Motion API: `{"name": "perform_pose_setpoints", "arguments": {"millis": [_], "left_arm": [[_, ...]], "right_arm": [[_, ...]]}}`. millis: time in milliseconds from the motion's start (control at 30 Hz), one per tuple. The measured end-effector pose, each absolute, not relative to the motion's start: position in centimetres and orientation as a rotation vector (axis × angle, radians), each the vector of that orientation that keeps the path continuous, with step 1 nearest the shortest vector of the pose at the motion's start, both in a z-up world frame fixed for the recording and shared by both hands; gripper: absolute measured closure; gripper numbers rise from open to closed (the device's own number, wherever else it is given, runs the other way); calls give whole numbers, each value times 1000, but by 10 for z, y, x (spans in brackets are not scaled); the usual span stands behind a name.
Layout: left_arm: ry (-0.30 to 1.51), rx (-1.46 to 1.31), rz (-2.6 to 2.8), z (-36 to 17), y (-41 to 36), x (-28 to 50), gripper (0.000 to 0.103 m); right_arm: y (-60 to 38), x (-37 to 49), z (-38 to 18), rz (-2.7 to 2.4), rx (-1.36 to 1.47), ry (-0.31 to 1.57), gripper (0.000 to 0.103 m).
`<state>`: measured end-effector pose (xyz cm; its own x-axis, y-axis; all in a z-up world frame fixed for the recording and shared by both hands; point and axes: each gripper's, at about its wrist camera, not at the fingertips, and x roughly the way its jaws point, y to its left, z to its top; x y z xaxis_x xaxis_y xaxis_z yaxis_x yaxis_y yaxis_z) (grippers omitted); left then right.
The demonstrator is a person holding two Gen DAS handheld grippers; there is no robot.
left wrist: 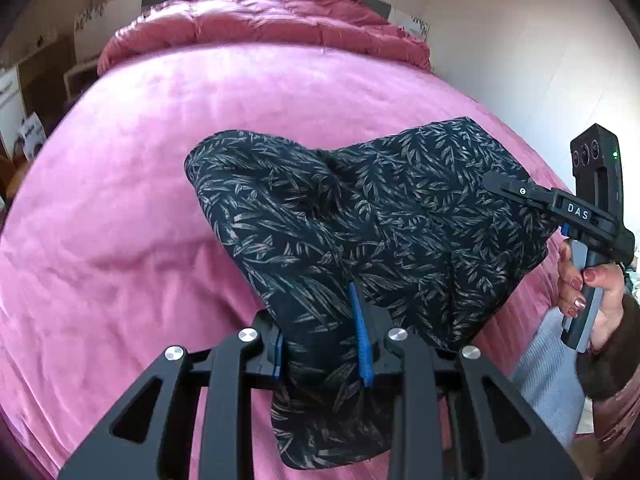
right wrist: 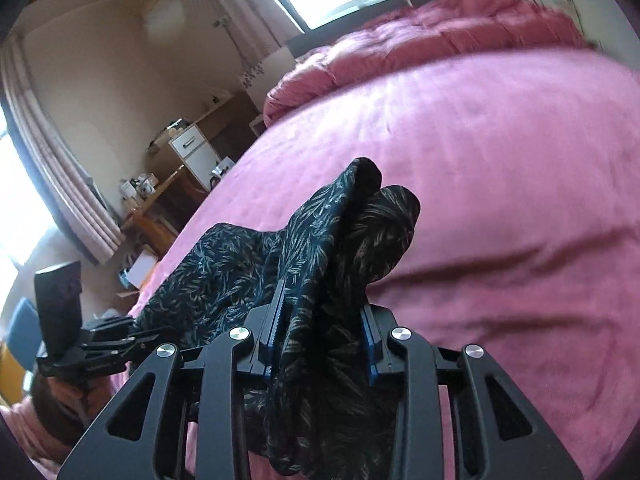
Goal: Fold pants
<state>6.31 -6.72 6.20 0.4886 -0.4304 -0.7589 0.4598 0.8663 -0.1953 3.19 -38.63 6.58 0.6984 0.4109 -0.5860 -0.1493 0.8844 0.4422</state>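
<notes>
Dark leaf-print pants (left wrist: 360,232) fill the near field of both wrist views, bunched between the blue-padded fingers (left wrist: 362,340) of the left gripper (left wrist: 320,344) and likewise pinched in the right gripper (right wrist: 320,340), whose fingers (right wrist: 370,344) are clamped on a thick gather of cloth. Both grippers hold the garment up off the pink bed (left wrist: 140,160), so it hangs and sags between them rather than lying flat; only its far edge seems to reach the bedspread, though I cannot tell where it touches. Judging by the doubled layers, one fold may be made, but the cloth is rumpled, nothing is laid out or squared, and the tidy folding and setting down appear still to come. Smallest, on the right gripper's body in the left wrist view, white letters read "DAS" (left wrist: 578,211); no other writing is legible.
</notes>
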Motion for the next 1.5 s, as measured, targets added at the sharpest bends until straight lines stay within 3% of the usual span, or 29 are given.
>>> {"name": "perform_pose_setpoints", "arguments": {"millis": [333,633,733,800,900,1367,1500], "left_arm": [[797,35,-415,87,-69,114,77],[796,53,-325,49,-73,179,75],[817,58,-277,30,-74,189,65],[822,4,-260,25,-66,189,56],[822,-17,-232,22,-60,190,45],[835,-29,-156,20,-45,174,27],[828,-13,-135,21,-46,161,23]], "right_arm": [[-379,112,86,305,359,598,72],[-398,177,47,214,410,624,72],[-412,191,13,141,438,730,67],[-424,193,-1,130,473,754,57],[-427,193,-3,128,498,759,57],[-393,138,35,13,310,697,54],[-367,124,35,-29,138,696,44]]}}
